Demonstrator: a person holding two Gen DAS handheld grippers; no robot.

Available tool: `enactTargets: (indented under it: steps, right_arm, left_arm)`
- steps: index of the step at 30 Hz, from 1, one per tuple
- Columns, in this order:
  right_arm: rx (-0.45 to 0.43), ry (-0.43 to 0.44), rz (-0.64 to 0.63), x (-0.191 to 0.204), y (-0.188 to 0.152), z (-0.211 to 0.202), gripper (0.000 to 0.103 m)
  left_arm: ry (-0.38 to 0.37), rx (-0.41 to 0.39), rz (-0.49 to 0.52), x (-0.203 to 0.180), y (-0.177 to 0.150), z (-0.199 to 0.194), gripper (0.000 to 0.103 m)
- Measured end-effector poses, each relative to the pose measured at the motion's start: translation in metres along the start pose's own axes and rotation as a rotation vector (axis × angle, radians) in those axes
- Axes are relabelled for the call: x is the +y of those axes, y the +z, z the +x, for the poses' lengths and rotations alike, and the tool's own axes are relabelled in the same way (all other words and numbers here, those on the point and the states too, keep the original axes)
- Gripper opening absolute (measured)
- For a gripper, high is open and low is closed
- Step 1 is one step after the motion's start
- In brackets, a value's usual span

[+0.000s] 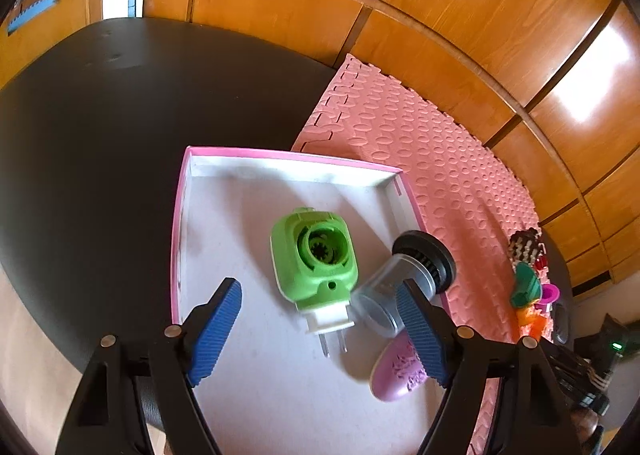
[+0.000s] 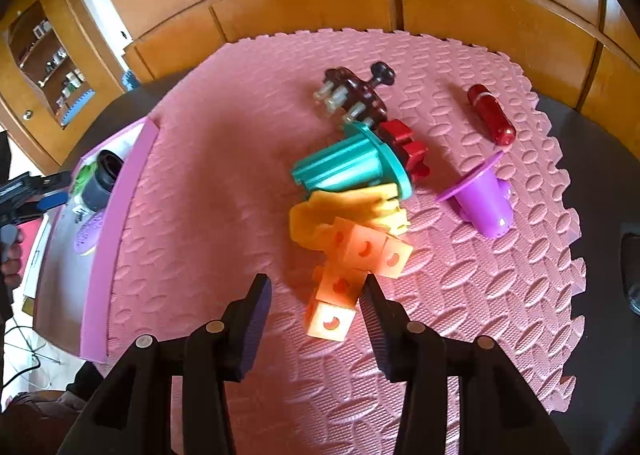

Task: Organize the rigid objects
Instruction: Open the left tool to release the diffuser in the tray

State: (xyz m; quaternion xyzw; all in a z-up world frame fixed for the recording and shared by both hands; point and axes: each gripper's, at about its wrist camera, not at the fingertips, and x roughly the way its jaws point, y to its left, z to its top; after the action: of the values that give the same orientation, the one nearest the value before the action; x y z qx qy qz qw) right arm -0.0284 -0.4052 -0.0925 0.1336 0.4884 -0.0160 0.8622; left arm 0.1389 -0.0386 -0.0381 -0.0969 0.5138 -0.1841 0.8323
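Left gripper (image 1: 320,329) fingers spread, nothing pinched, over white pink-rimmed cardboard tray (image 1: 280,159) | tray holds green plastic plug-in device (image 1: 314,261), clear jar with black lid (image 1: 404,279), lilac oval soap (image 1: 396,369) | right gripper (image 2: 316,319) fingers apart, straddling orange plastic cube chain (image 2: 344,279), not pressing | pink foam mat (image 2: 200,215) on dark desk (image 1: 120,115): teal cone (image 2: 352,165), purple cup (image 2: 486,201), red capsule (image 2: 492,119)

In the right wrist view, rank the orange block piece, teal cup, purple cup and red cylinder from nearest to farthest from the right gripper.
From the right gripper:
1. Orange block piece, between the fingers.
2. Teal cup, mid-mat.
3. Purple cup, to the right.
4. Red cylinder, far right.
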Motion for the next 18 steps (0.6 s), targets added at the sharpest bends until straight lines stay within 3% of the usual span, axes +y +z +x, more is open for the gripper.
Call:
enactTargets:
  steps: [2, 4, 9, 14, 18]
  right_arm:
    - [0.01, -0.018, -0.001, -0.001, -0.001, 0.002, 0.041]
    - [0.006, -0.031, -0.014, 0.0, -0.002, 0.002, 0.022]
    - [-0.004, 0.051, -0.104, 0.023, -0.008, -0.004, 0.021]
    - [0.033, 0.034, -0.145, 0.032, -0.01, 0.007, 0.021]
    - [0.066, 0.027, -0.138, 0.031, -0.01, 0.016, 0.021]
  left_arm:
    - [-0.009, 0.0, 0.0, -0.001, -0.004, -0.003, 0.08]
    - [-0.015, 0.001, 0.006, -0.004, -0.008, -0.006, 0.08]
    - [-0.021, -0.006, 0.037, -0.01, -0.019, -0.014, 0.08]
    - [-0.019, 0.0, 0.028, -0.006, -0.031, -0.017, 0.08]
    - [0.024, -0.009, 0.045, -0.002, -0.044, -0.02, 0.08]
